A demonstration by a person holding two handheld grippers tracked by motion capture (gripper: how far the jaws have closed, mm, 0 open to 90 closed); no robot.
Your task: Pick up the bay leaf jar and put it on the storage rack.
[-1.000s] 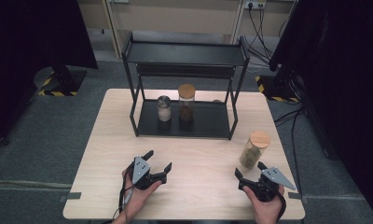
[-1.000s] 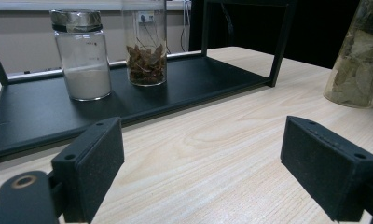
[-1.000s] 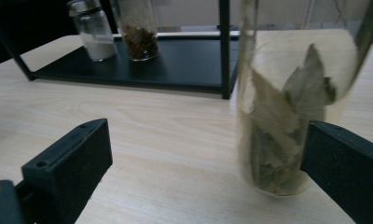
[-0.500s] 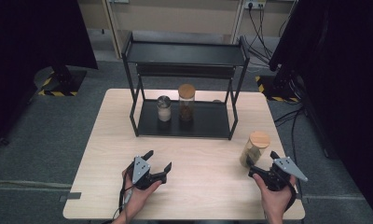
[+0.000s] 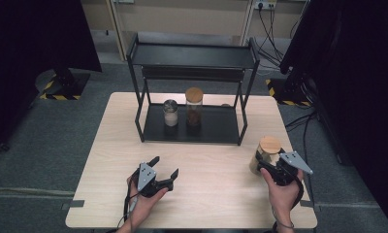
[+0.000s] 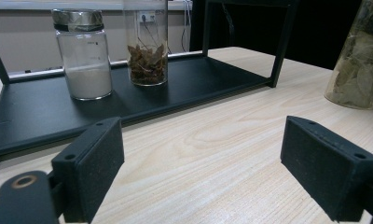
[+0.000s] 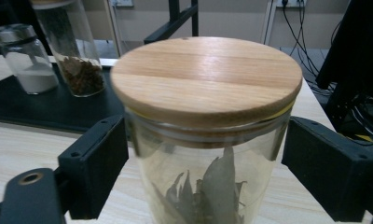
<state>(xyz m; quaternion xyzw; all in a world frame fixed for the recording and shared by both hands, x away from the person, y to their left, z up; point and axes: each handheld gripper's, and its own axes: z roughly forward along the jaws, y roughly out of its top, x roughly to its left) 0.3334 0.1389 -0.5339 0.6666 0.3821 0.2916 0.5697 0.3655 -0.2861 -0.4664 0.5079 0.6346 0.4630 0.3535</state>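
A glass jar of dried leaves point(image 5: 268, 148) with a round wooden lid stands on the table near its right edge. My right gripper point(image 5: 261, 162) reaches around its lower body from the near side. In the right gripper view the jar point(image 7: 208, 140) spans the whole gap of the gripper point(image 7: 205, 168). Its jaws have just been closing, and both pads lie against the glass. My left gripper point(image 5: 165, 166) rests open on the table at front left, nothing between its pads point(image 6: 89, 168). The leaf jar point(image 6: 359, 60) stands off to its right.
A black two-level rack point(image 5: 216, 128) stands at the table's back middle. On its lower tray are a short jar of white powder point(image 5: 170, 112) and a taller wood-lidded jar of brown bits point(image 5: 194, 107). Bare tabletop point(image 5: 216, 170) lies between my grippers.
My right hand moved right and away from the person, up to the leaf jar, and its jaws now stand around the glass. The jar, the left gripper and the rack stayed put.
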